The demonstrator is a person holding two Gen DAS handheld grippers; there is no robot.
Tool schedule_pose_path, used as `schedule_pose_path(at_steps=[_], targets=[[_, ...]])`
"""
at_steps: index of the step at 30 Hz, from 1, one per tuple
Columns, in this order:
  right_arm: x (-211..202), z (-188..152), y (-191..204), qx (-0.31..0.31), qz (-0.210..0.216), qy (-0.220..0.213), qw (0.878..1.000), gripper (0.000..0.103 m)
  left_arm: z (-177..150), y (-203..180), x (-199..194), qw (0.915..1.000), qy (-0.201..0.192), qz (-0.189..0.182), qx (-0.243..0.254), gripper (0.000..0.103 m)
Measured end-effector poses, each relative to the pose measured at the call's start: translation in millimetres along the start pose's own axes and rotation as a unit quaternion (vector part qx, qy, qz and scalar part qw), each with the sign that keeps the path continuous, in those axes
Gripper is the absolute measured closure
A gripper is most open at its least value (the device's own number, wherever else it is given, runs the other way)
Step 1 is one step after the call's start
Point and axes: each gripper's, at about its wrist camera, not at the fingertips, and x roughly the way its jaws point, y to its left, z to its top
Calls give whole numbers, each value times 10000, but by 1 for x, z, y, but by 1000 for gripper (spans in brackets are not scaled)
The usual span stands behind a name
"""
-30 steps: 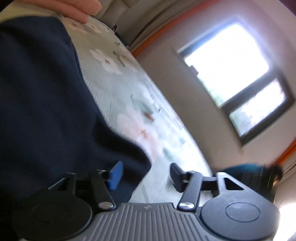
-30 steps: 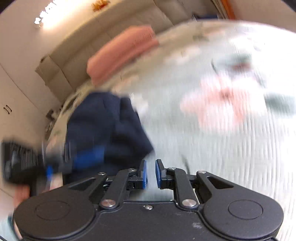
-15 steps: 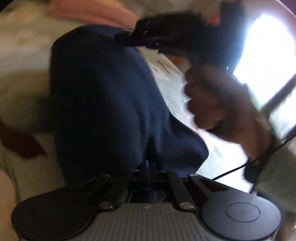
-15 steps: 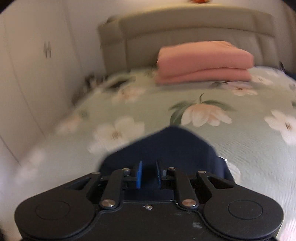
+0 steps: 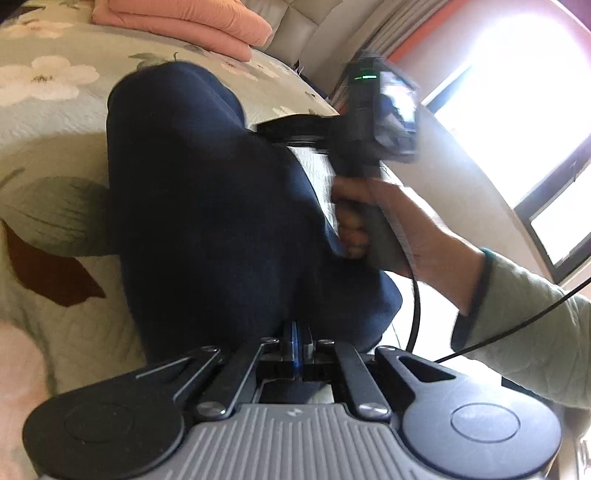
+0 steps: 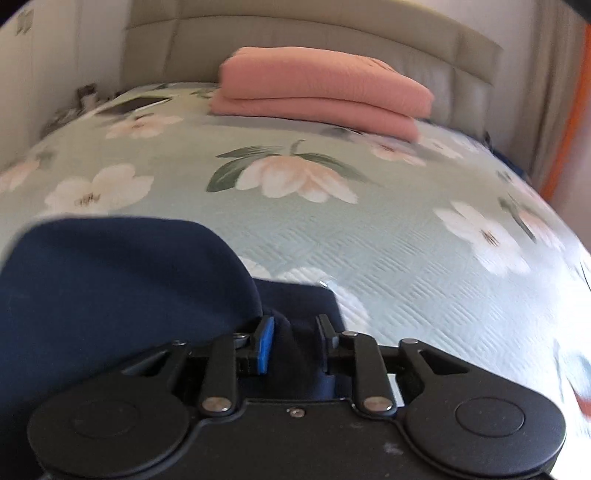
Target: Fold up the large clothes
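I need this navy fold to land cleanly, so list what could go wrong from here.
1. The right gripper has just been opening around the navy garment; jaws apart, cloth between them ungripped, so that corner may slump.
2. The left gripper is shut on only the garment's near edge; a tug could slip it.
3. The fold bulges up, not flat, on the floral bedspread and may roll open.

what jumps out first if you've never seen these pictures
A dark navy garment sprawls down the flowered bedspread, its near edge pinched in the shut left gripper. Behind it, a folded pink blanket rests against the headboard.
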Motion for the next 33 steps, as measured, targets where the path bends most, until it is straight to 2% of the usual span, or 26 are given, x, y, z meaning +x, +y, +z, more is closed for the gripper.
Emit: schedule_pose_path(at_steps=[2,4,5,6,8,9,10,11,12,13,15,16,17,19,22,24,26,28,29,30,31,33], targets=[[-49,-7,-11,285,275,-265,9989,68,-2,-5,-10,9998,-86,158,124,97],[-92,-20,-10,299,520,-517,9969,68,5,-10,-20,9975,-351,570,230,97],[-104,-27,-7,273,557,-525,9967,68,8,-12,-22,9962,-490,681,252,91],[-112,-37,-3,295,559,-469,9969,68,12,-15,-25,9941,-695,797,254,84],[-115,-63,2,357,462,-161,9982,69,16,-19,-18,9922,-913,826,184,81],[-112,-79,3,424,341,150,9984,74,20,-19,-13,9924,-916,815,121,81],[-104,-101,0,653,258,581,9958,81,21,-19,-2,9926,-812,897,63,81],[-101,-119,-3,864,247,813,9926,84,18,-17,12,9927,-668,1005,74,83],[-100,-140,-7,1063,214,845,9905,95,14,-14,21,9921,-617,1092,99,88],[-108,-157,-9,1157,234,586,9913,99,10,-8,27,9923,-642,1056,-41,91],[-119,-167,-6,1132,208,517,9920,100,7,12,24,9918,-718,745,-756,98],[-125,-168,-4,1136,197,569,9917,100,5,22,21,9898,-697,593,-1089,99],[-128,-168,-3,1109,204,605,9918,100,6,27,14,9896,-662,500,-1178,99],[-133,-169,-4,1051,249,713,9916,100,5,23,8,9915,-581,534,-1033,99],[-143,-161,-14,1273,229,960,9869,95,15,4,9,9948,-559,567,-636,90],[-161,-154,-19,1421,226,586,9879,92,32,-12,12,9952,-750,561,-287,83],[-174,-135,-19,1388,142,68,9902,85,49,-25,24,9943,-873,606,104,82],[-172,-114,-17,1434,192,-313,9890,66,60,-33,46,9933,-705,823,406,81],[-166,-105,-17,1486,204,-399,9879,65,59,-32,59,9927,-536,922,555,82],[-158,-98,-16,1590,218,-438,9861,65,56,-29,74,9924,-310,1038,579,85],[-147,-94,-17,1740,271,-397,9836,65,49,-20,84,9946,-148,948,402,85],[-121,-97,-17,1945,333,-83,9803,65,30,1,82,9991,-209,307,-205,85]])
